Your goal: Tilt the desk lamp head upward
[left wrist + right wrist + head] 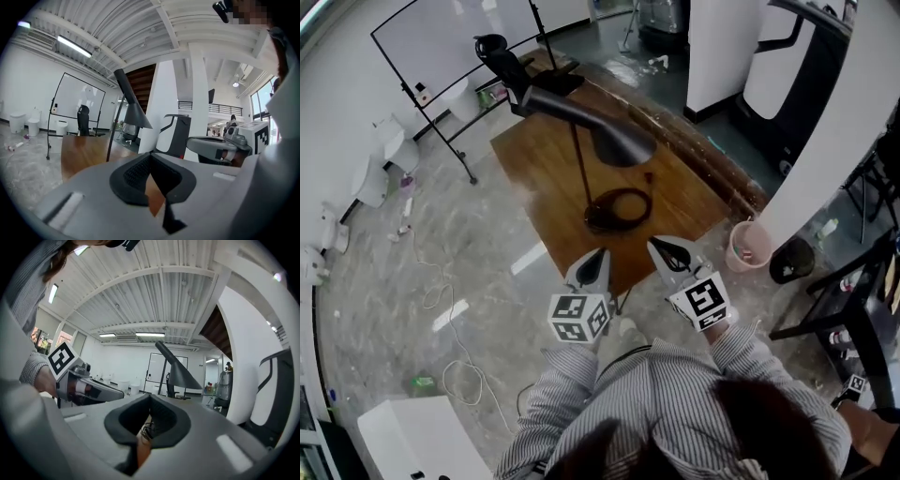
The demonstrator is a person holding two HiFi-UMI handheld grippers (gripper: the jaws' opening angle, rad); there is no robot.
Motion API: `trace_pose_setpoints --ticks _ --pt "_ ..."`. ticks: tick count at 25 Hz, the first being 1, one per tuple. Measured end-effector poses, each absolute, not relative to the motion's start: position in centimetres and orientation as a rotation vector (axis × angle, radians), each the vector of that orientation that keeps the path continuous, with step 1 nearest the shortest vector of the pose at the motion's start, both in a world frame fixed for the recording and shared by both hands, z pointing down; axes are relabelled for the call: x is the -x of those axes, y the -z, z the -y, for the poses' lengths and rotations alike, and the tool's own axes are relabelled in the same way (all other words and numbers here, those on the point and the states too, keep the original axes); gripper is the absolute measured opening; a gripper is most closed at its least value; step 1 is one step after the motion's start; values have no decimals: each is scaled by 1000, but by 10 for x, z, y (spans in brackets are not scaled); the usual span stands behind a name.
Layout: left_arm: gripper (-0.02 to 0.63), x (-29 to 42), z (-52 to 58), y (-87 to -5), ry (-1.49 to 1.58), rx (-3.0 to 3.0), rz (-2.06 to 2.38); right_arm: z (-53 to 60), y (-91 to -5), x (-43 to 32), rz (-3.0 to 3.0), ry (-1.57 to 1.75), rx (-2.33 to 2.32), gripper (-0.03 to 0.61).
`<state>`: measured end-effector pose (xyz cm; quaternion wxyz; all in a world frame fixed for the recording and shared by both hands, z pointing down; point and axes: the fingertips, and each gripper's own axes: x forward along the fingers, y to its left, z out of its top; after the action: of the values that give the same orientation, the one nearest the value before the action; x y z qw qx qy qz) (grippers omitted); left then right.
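Judging from how things stand, the task is not yet begun: the desk lamp point(579, 164) stands on the wooden worktop point(534, 169) with its lamp head point(617, 139) angled down over the ring-shaped base point(619, 209). Nothing touches it, so the whole upward tilt is left to do. The left tongs point(598, 259) and the right tongs point(664, 247) are both closed and empty, and each gripper view shows dark pads meeting with nothing caught between them. They are held side by side close to the person's chest, at the near edge of the worktop, tips pointing toward the lamp. The lamp lies roughly straight ahead of the pair and well apart from both tips. Its base is the nearer part, while the head sits higher and further off.
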<state>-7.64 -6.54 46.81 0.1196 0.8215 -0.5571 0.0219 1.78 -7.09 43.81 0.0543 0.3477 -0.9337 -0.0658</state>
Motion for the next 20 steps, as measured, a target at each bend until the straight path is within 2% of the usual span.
trace_pose_setpoints --ticks 8,13,16,20 --pt "2 119 158 -468 -102 -2421 1553 160 -451 21 2792 161 -1112 3" --pt "2 134 195 -475 -139 -2424 1541 186 -434 23 2543 622 -1220 15" --pt "3 141 217 -482 -172 -2413 1566 201 -429 20 2394 779 -1232 21" --pt "56 147 241 -489 -215 -2405 1575 216 -423 28 2248 991 -1175 28"
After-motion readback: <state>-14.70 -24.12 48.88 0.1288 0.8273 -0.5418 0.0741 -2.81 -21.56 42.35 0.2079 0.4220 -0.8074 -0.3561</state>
